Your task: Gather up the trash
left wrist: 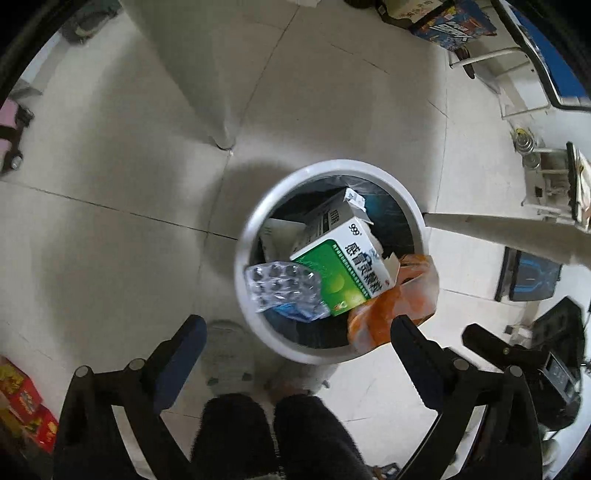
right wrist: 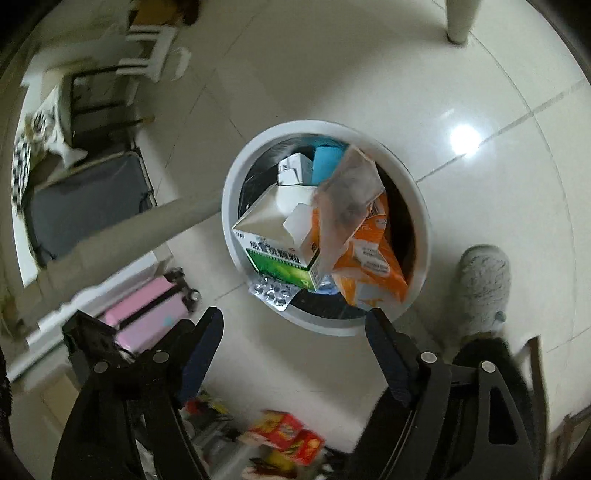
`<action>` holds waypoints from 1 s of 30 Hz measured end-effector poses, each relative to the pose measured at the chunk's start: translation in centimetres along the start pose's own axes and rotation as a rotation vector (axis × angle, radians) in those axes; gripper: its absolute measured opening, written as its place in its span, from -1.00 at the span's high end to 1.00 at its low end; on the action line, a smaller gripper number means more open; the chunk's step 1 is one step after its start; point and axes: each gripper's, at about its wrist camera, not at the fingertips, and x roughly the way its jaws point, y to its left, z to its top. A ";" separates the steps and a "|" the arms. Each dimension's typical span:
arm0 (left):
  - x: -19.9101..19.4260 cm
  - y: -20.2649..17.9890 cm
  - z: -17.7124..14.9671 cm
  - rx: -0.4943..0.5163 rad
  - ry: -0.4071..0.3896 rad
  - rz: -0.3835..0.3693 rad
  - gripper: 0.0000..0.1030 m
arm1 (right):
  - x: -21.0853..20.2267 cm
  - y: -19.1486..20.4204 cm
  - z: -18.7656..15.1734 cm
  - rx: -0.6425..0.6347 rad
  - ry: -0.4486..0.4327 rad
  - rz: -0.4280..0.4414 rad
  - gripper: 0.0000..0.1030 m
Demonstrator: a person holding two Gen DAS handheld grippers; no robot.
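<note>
A round white trash bin (left wrist: 255,236) (right wrist: 421,218) with a dark liner stands on the tiled floor, seen from above in both wrist views. It holds a green and white medicine box (left wrist: 343,266) (right wrist: 280,258), a clear blister pack (left wrist: 280,288) (right wrist: 273,293), an orange wrapper (left wrist: 391,306) (right wrist: 373,266), a blue item (right wrist: 327,162) and other white boxes. A translucent wrapper (right wrist: 347,206) is blurred above the bin. My left gripper (left wrist: 295,332) is open and empty above the bin's near rim. My right gripper (right wrist: 295,328) is open and empty too.
The person's grey slipper (right wrist: 484,284) and dark trouser legs (left wrist: 273,435) are beside the bin. Red snack boxes (right wrist: 288,435) (left wrist: 26,406) lie on the floor. A pink suitcase (right wrist: 147,314), white table legs (left wrist: 517,232) (right wrist: 458,22) and furniture stand around.
</note>
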 end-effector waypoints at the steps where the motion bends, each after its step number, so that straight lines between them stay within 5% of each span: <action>1: -0.8 -0.2 -0.5 0.011 -0.013 0.019 -0.97 | -0.6 0.6 -0.4 -0.034 -0.013 -0.044 -0.63; 6: -6.2 -2.0 -3.5 0.063 -0.066 0.105 -0.97 | -5.3 5.2 -4.4 -0.258 -0.134 -0.361 -0.95; 12: -15.8 -5.7 -8.0 0.146 -0.103 0.159 -0.97 | -13.7 11.6 -11.2 -0.403 -0.204 -0.506 -0.98; 21: -34.0 -11.2 -15.0 0.251 -0.168 0.108 -0.97 | -30.5 20.2 -21.5 -0.489 -0.241 -0.488 -0.99; 30: -46.2 -14.3 -19.5 0.301 -0.237 -0.009 -0.97 | -43.4 25.0 -29.6 -0.547 -0.261 -0.436 -0.99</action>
